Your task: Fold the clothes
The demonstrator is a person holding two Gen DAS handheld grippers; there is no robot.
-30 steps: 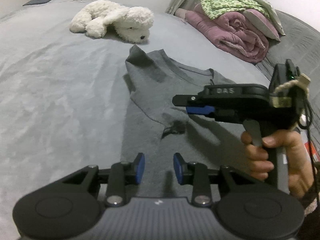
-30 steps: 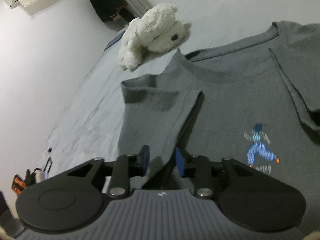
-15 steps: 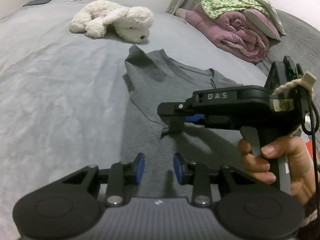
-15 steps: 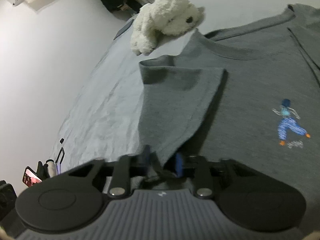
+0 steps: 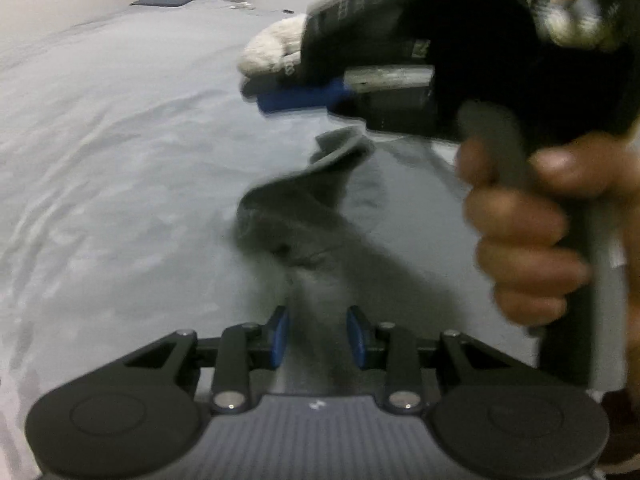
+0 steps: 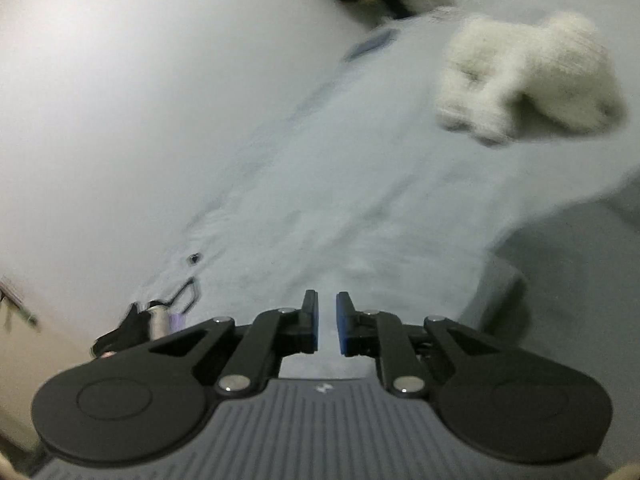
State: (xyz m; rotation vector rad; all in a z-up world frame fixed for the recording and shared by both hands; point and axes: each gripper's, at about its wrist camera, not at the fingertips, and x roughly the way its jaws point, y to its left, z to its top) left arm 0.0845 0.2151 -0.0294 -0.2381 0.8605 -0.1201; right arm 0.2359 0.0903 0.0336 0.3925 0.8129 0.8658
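Observation:
The grey T-shirt (image 5: 304, 216) lies rumpled on the grey bed; its left side is bunched up ahead of my left gripper (image 5: 318, 338). The left gripper is open, low over the shirt's lower part, with cloth between the blue pads. My right gripper (image 6: 327, 326) is nearly shut with a narrow gap and nothing between its pads. It is lifted above the bed and points toward the wall. In the left wrist view it (image 5: 296, 98) hangs high over the shirt, held by a hand (image 5: 528, 220). Only a grey edge of the shirt (image 6: 568, 280) shows at the right of the right wrist view. Both views are blurred.
A white plush dog (image 6: 532, 76) lies on the bed sheet (image 5: 120, 152) beyond the shirt. A dark flat object (image 5: 166, 0) sits at the bed's far corner. Small items (image 6: 160, 316) lie by the white wall (image 6: 140, 80) at the bed's edge.
The right gripper let go of the sleeve, rose and swung away toward the wall. The shirt's left side went from flat to bunched. The left gripper moved forward over the shirt.

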